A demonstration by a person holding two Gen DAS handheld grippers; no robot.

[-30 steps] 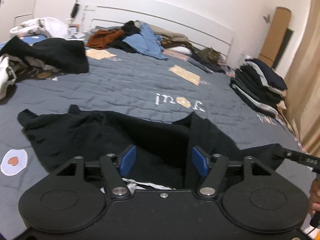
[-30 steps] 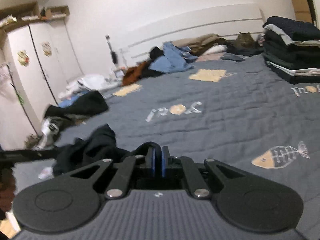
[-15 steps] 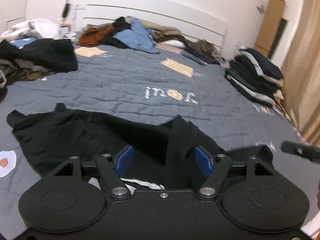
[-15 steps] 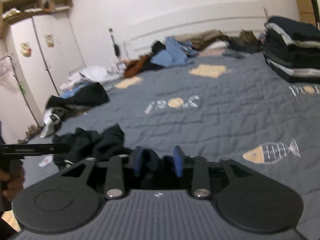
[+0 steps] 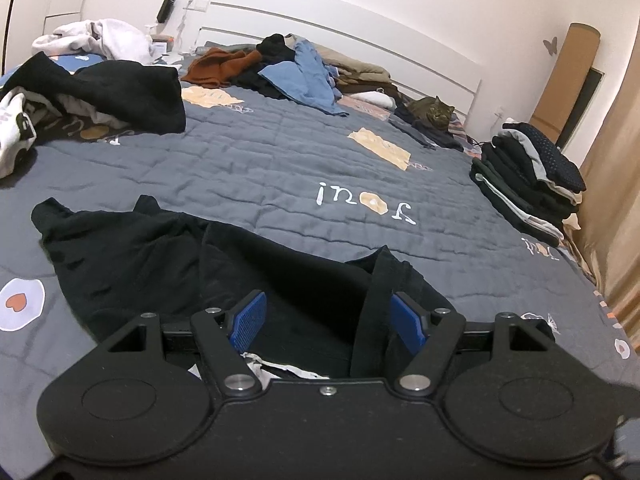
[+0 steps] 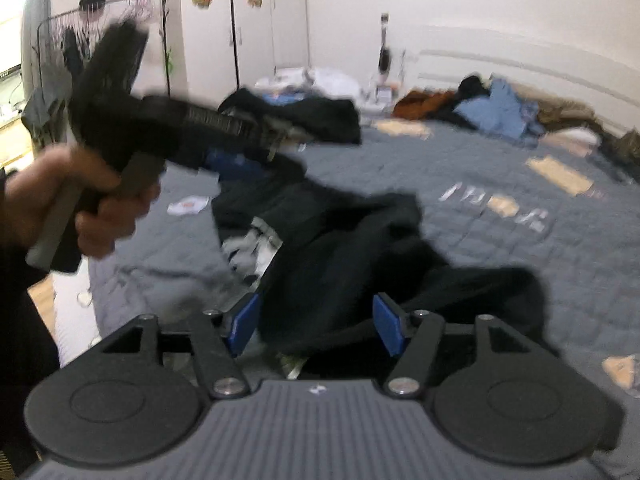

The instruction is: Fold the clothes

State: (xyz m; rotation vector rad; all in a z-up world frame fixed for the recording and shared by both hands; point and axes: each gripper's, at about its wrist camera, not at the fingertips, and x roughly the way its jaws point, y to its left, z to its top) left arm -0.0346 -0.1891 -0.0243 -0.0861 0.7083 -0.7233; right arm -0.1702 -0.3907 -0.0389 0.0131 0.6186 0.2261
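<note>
- Grey quilted bedspread (image 5: 248,160) covers a wide bed that fills both views; it carries printed patches and white lettering, with a white headboard (image 5: 360,36) against the far wall.
- Spread across the near part of the quilt lies the black garment (image 5: 168,264), rumpled, one edge standing up in a ridge close to the left gripper; a bit of white fabric shows at its near edge. In the right wrist view the same dark cloth (image 6: 348,256) is blurred and bunched.
- Unfolded clothes (image 5: 296,68) in brown, blue, black and beige are heaped near the headboard, and another dark and white heap (image 5: 100,92) sits at the far left side.
- A stack of folded clothes (image 5: 528,176) stands at the right edge of the bed, well apart from the black garment.
- Left gripper (image 5: 328,320) hangs low over the near edge of the garment with its blue pads (image 5: 248,316) spread wide, gripping nothing; the cloth ridge rises between them.
- Right gripper (image 6: 316,324) also has its blue pads (image 6: 388,328) apart, with blurred dark fabric lying between and beyond them; whether cloth touches a pad cannot be told.
- A hand (image 6: 68,204) holds the left gripper's handle, seen blurred in the right wrist view.
- A tabby cat (image 5: 434,110) rests by the headboard among the clothes.
</note>
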